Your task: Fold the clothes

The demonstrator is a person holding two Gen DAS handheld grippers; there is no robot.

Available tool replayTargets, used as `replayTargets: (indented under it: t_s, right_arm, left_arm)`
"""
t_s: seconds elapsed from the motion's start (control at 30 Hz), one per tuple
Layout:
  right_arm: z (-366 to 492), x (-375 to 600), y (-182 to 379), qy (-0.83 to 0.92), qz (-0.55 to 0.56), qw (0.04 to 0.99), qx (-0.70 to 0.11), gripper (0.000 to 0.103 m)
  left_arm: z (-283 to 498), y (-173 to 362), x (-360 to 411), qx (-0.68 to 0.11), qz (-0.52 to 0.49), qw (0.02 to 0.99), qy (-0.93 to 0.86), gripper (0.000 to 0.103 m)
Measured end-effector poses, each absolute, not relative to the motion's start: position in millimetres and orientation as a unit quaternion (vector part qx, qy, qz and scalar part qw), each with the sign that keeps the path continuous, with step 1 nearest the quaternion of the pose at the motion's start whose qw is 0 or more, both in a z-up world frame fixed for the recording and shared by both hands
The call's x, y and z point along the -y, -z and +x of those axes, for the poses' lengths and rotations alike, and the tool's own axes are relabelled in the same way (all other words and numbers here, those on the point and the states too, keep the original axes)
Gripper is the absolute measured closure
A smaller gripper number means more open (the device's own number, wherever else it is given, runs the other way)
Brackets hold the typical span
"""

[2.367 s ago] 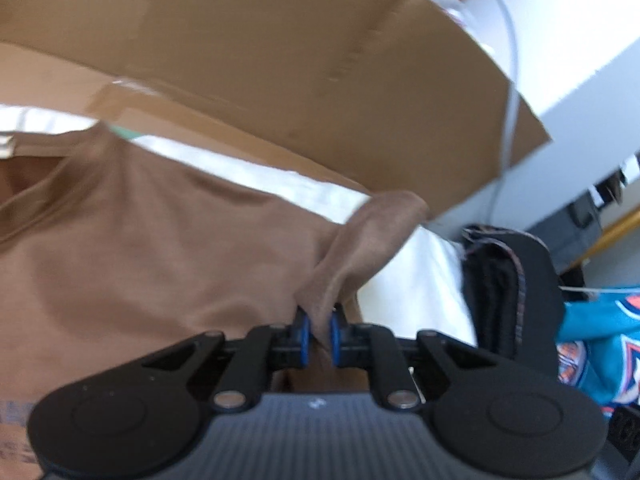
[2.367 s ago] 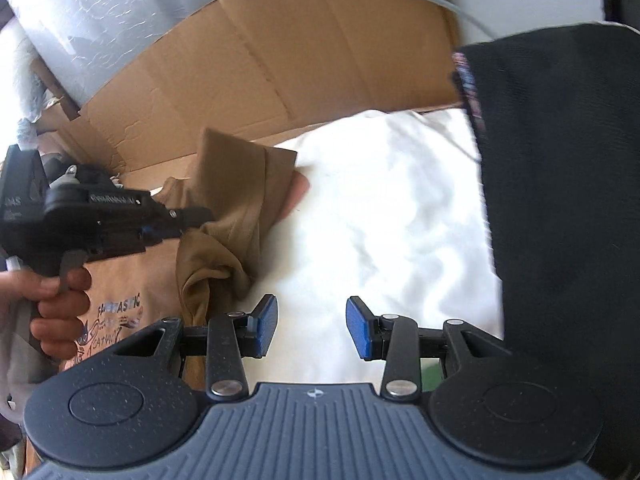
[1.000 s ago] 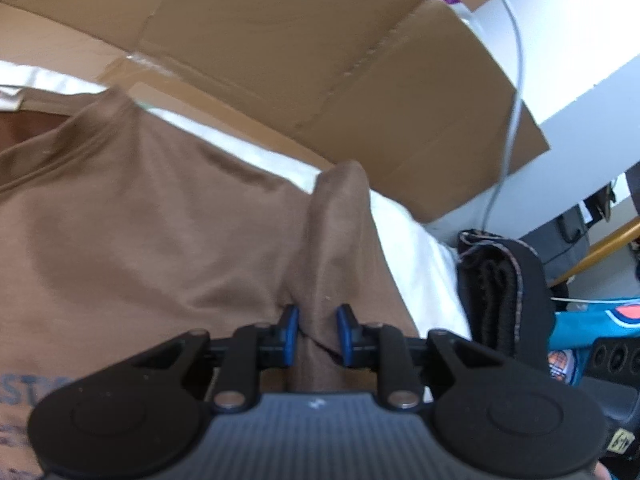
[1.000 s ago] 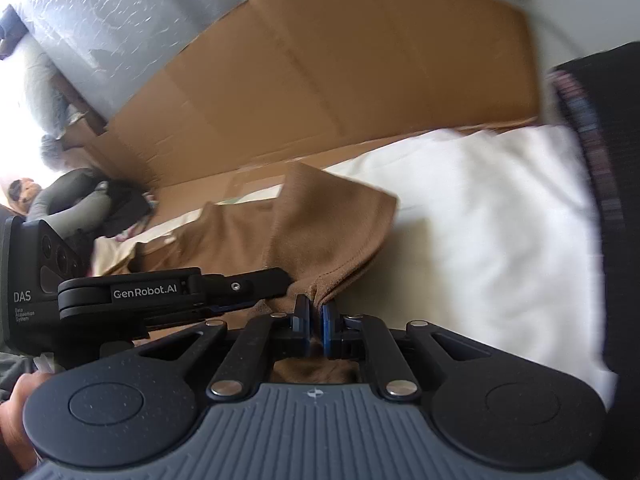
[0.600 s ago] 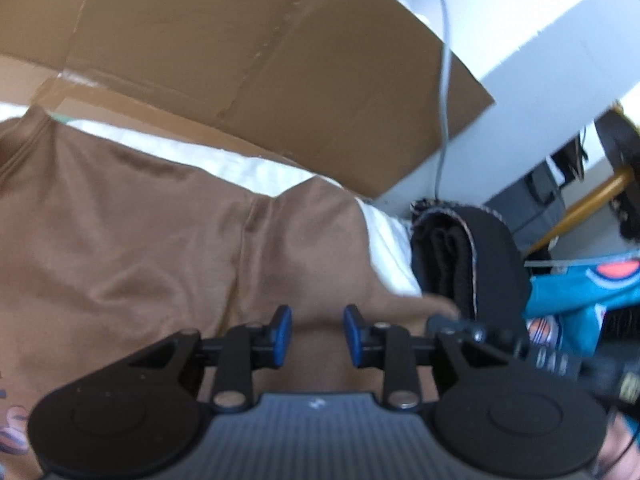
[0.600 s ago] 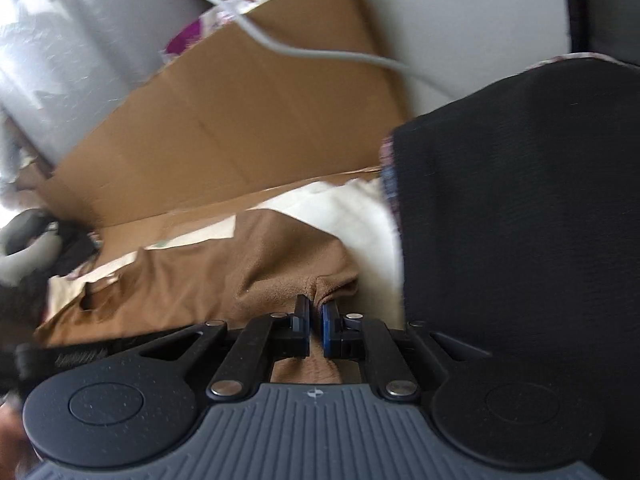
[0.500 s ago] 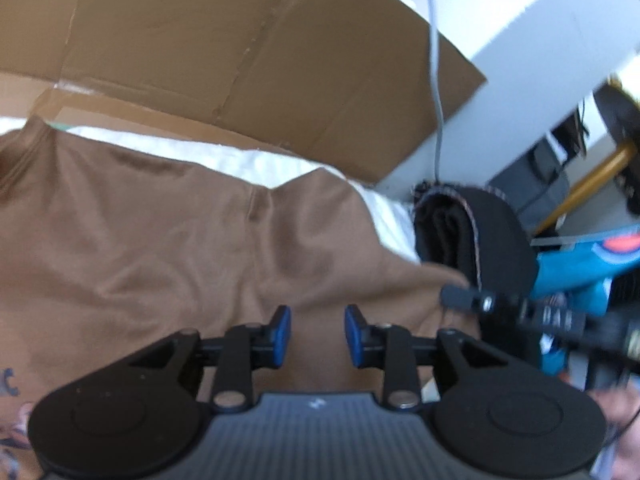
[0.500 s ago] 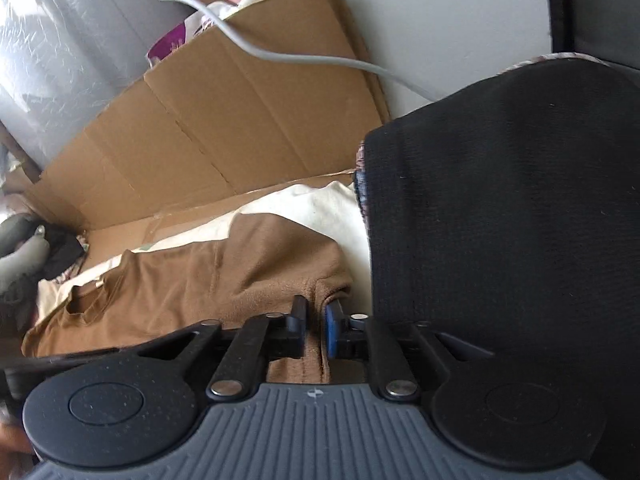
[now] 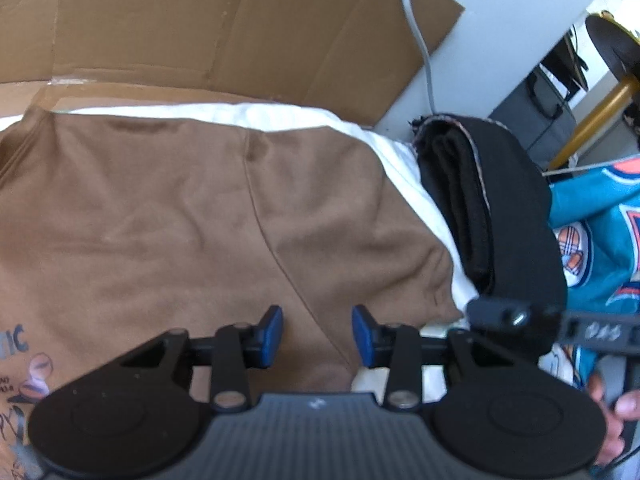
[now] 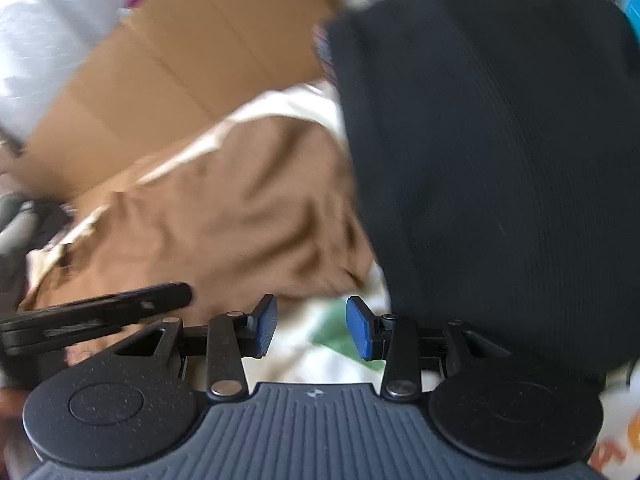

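A brown T-shirt [image 9: 192,216] lies spread flat on a white sheet [image 9: 404,184], its right sleeve [image 9: 360,232] laid out sideways. It also shows in the right wrist view [image 10: 240,208], blurred. My left gripper [image 9: 317,334] is open and empty just above the shirt near the sleeve seam. My right gripper [image 10: 311,327] is open and empty over the sheet, just off the sleeve's edge. The left gripper's arm [image 10: 92,314] shows at the left of the right wrist view.
A folded black garment [image 9: 492,216] lies right of the sleeve and fills the right of the right wrist view [image 10: 500,160]. A teal printed garment [image 9: 600,232] lies further right. A cardboard sheet [image 9: 224,28] stands behind, with a grey cable [image 9: 416,28] in front of it.
The left gripper let go of the sleeve, then the right gripper pulled it out flat to the right and opened. The sleeve now lies spread on the sheet.
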State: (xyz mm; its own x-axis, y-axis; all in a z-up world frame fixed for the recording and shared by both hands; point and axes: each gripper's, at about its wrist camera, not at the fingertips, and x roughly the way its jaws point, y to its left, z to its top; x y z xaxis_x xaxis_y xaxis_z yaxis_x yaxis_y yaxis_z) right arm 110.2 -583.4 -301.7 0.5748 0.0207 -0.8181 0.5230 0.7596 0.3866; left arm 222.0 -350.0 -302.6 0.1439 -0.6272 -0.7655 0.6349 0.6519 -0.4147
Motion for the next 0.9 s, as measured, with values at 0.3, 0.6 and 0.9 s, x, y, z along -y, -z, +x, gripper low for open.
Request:
replayTargets:
  t_s: [0.3,0.6,0.9]
  right_arm:
    - [112,585,299,0.167,0.341,0.832,-0.405,0.057]
    - [134,588,317,0.226,0.361,0.793,-0.437,0.057]
    - [125,592,306,0.242,0.345,0.803,-0.421,0.097]
  left_arm:
    - [211,307,359,-0.497,0.040,0.748,0.437,0.064]
    - [196,318,359,-0.510,0.059,0.727,0.456,0.060]
    - [183,321,365,-0.497,0.088,0.732,0.458,0.062]
